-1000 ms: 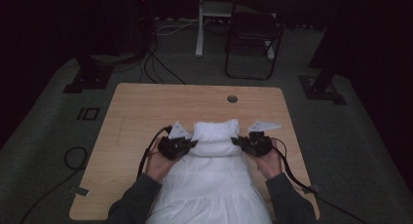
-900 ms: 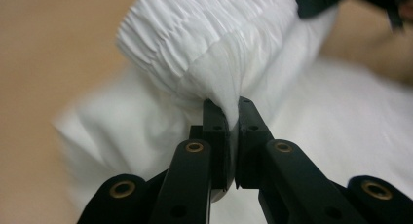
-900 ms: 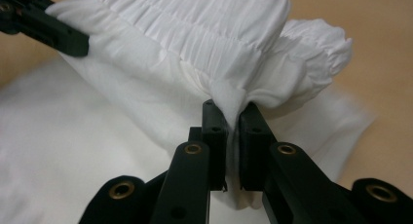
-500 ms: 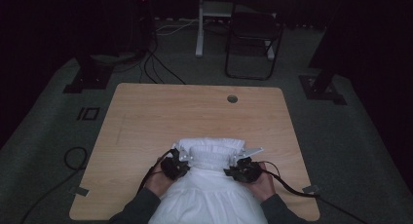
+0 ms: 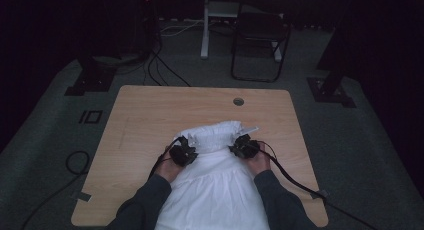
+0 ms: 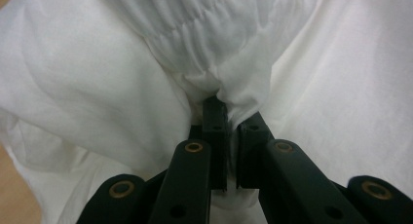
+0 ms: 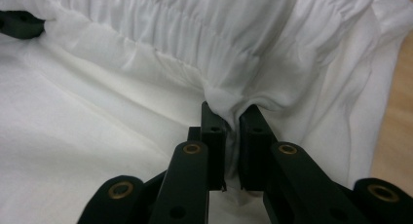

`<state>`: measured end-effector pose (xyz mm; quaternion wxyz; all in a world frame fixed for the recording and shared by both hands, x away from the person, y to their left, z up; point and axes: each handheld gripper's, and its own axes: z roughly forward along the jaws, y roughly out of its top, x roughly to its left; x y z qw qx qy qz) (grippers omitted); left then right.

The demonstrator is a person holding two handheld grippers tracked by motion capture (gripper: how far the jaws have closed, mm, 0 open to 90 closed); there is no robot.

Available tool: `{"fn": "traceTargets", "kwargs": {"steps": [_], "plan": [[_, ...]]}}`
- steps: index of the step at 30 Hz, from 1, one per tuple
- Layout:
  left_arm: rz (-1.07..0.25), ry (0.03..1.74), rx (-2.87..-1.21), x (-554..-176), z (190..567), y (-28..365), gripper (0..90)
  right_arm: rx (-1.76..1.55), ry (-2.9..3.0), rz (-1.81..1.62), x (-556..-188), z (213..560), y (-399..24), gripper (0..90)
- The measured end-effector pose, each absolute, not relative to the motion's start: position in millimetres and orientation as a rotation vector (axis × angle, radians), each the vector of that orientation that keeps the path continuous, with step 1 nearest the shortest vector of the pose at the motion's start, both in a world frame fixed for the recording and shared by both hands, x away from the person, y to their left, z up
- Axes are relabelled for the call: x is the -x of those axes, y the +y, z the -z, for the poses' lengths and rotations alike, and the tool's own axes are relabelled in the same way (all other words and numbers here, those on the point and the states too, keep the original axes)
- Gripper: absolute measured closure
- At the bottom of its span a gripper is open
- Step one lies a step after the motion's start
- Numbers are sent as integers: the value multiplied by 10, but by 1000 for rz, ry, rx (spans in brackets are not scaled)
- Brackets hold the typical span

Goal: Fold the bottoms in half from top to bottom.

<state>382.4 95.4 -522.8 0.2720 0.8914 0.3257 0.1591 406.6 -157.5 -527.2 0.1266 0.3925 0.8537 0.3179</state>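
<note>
A white garment (image 5: 215, 185) with a gathered, smocked band (image 5: 220, 135) lies on the wooden table (image 5: 150, 120), and its lower part runs off the near edge between the person's arms. My left gripper (image 5: 186, 151) is shut on a bunched fold at the band's left end (image 6: 229, 95), with cloth pinched between the black jaws (image 6: 227, 109). At the band's right end, my right gripper (image 5: 242, 147) is shut on a fold in the same way (image 7: 229, 112). The band (image 7: 195, 24) stretches between them, slightly puffed up.
The table's far half is bare wood with a round cable hole (image 5: 238, 101). Cables trail from both grippers, one off the right near corner (image 5: 300, 182). Beyond the table stand a dark chair (image 5: 260, 45), a white post (image 5: 205, 25) and stand feet on grey carpet.
Half a second ago both hands were nearer the front edge. They have since carried the gathered band farther onto the table. The grippers stand closer together than a second ago.
</note>
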Motion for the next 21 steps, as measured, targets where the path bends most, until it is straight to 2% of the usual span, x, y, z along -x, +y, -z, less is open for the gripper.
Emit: {"fn": "traceTargets", "kwargs": {"steps": [8, 13, 21], "plan": [[-538, 954, -2430, -4404, 5207, 1041, 857, -1219, 2474, -977, -4250, 5277, -1404, 821], [-602, 1009, -2466, -4712, 5185, 939, 859, -1232, 2459, -992, -4363, 5285, -1311, 816], [-560, 1027, -2413, -4779, 5199, 729, 858, -1315, 2341, -892, -4757, 5276, -1519, 821]]}}
